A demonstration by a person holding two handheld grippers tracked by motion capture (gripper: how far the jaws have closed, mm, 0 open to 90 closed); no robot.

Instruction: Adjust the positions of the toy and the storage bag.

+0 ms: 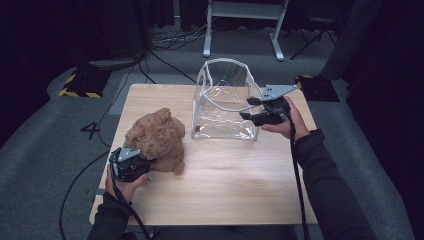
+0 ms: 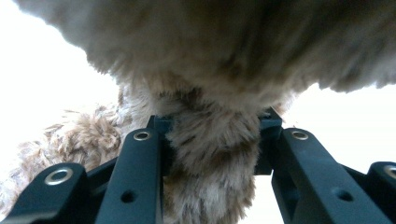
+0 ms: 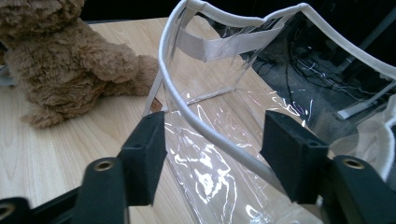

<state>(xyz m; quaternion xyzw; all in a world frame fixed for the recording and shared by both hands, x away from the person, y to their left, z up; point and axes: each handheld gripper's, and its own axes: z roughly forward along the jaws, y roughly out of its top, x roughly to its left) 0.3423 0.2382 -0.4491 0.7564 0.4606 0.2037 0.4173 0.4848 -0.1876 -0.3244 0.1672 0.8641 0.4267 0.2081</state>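
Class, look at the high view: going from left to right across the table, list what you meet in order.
Left gripper → brown teddy bear → clear plastic bag → right gripper.

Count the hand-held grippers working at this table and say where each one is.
2. The left hand-held gripper is clamped on the teddy bear at the table's near left; the right hand-held gripper straddles the clear bag's rim.
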